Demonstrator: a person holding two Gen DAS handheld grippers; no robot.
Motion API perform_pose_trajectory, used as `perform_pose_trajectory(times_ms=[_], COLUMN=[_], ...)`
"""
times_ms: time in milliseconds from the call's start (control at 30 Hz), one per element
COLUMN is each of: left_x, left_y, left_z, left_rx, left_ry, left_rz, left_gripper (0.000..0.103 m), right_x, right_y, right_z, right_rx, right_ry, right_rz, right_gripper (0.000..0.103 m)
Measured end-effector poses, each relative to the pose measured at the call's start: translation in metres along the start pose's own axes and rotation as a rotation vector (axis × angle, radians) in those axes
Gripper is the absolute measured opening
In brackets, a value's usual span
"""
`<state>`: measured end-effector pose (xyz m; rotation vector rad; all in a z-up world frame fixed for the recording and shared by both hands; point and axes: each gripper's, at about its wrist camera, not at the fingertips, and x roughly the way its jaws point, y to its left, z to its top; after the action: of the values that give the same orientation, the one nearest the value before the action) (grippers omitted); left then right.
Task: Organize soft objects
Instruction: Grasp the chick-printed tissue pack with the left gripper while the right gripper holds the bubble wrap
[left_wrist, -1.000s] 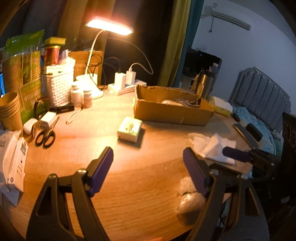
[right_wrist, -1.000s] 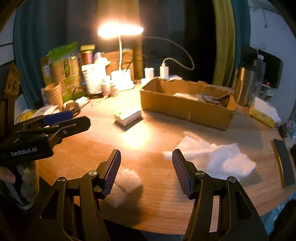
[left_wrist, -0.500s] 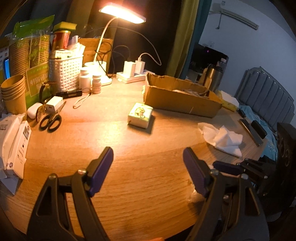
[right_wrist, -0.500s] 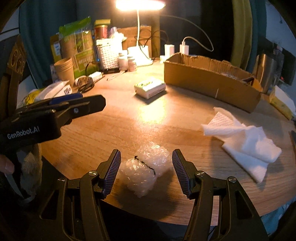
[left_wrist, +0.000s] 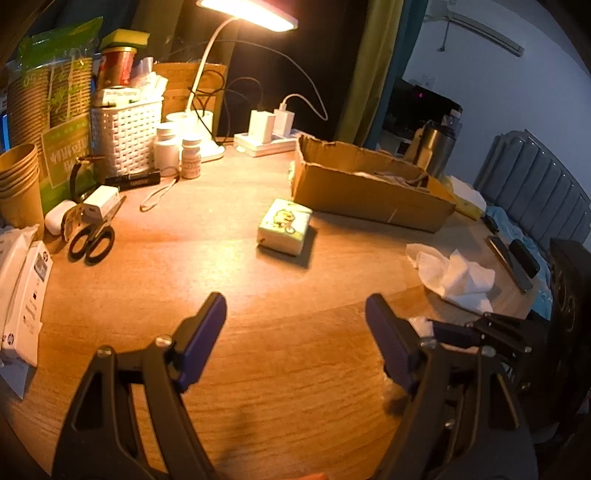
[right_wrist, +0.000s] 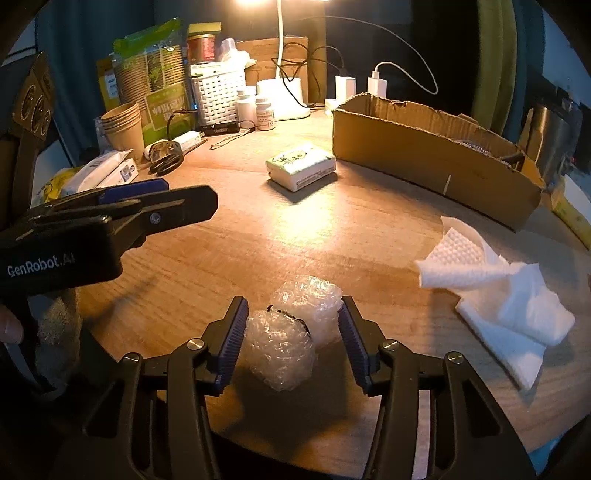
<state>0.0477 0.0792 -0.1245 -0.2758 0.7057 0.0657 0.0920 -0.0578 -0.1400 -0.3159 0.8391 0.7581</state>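
At the lower centre of the right wrist view, the right hand-held gripper (right_wrist: 291, 338) stands open around the crumpled clear bubble-wrap bundle (right_wrist: 293, 334) near the round wooden table (right_wrist: 258, 236) edge, so an off-centre squeeze could squirt the springy wad off the edge

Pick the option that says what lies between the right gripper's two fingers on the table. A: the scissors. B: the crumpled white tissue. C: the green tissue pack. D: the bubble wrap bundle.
D: in the right wrist view the bubble wrap bundle sits between the open fingers of the right gripper, while the white tissue lies off to the side.
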Motion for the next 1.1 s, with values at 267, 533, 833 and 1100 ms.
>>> perform_pose_trajectory(times_ms=[267, 533, 833, 1100], left_x=[0.015, 0.036, 0.063, 0.085], left_y=[0.003, 0.008, 0.010, 0.008], left_z=[0.009, 0.022, 0.039, 0.052], left_rx=[-0.003, -0.013, -0.011, -0.005], left_ry=[0.025, 0.052, 0.084, 0.106], left_rz=[0.011, 0.023, 0.036, 0.044], left_gripper=[0.079, 0.079, 0.079, 0.079], right_x=[0.012, 0.026, 0.043, 0.054], right_y=[-0.010, -0.025, -0.046, -0.066], right_z=[0.016, 0.033, 0.053, 0.068], right_rx=[-0.004, 0.006, 0.027, 0.046], right_ry=[0.003, 0.004, 0.004, 0.001], right_rz=[0.000, -0.003, 0.000, -0.005], right_gripper=[0.052, 0.052, 0.052, 0.052])
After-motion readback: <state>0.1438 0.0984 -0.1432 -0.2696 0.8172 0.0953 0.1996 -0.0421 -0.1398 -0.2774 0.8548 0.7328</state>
